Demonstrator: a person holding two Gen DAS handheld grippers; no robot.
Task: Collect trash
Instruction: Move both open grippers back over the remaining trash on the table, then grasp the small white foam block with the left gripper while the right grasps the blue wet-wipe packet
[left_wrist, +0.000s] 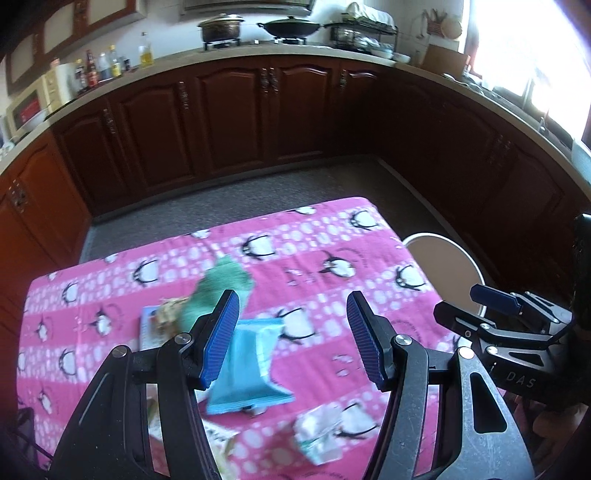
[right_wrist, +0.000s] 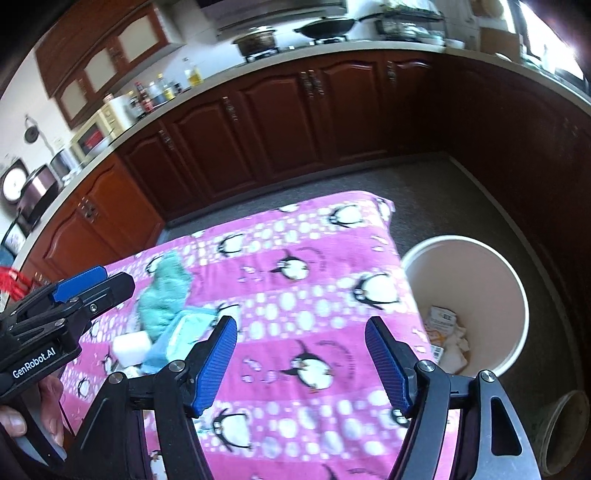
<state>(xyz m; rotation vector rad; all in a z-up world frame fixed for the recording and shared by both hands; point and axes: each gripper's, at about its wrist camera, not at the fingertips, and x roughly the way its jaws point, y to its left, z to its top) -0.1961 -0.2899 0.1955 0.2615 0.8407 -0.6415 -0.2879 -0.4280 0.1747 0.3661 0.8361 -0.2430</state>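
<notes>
A table under a pink penguin cloth (left_wrist: 332, 236) bears the trash. On it lie a green rag (left_wrist: 221, 288), a light blue packet (left_wrist: 251, 365), a crumpled white-green wrapper (left_wrist: 321, 432) and a card with scraps (left_wrist: 155, 325). My left gripper (left_wrist: 293, 332) hovers open above the cloth; the blue packet lies under its left finger (left_wrist: 221, 339). My right gripper (right_wrist: 301, 358) is open and empty over bare cloth. The rag (right_wrist: 166, 295) and packet (right_wrist: 184, 332) lie to its left. A cream bin (right_wrist: 461, 243) stands on the floor right of the table, with papers (right_wrist: 447, 332) inside.
Dark wood cabinets (left_wrist: 229, 122) run around the room under a counter with a pot (left_wrist: 219, 27), a wok (left_wrist: 291, 27) and bottles (left_wrist: 146, 51). Grey floor (left_wrist: 229, 199) lies beyond the table. A round pot (right_wrist: 565, 424) sits by the bin. A hand (right_wrist: 22, 417) grips the left tool.
</notes>
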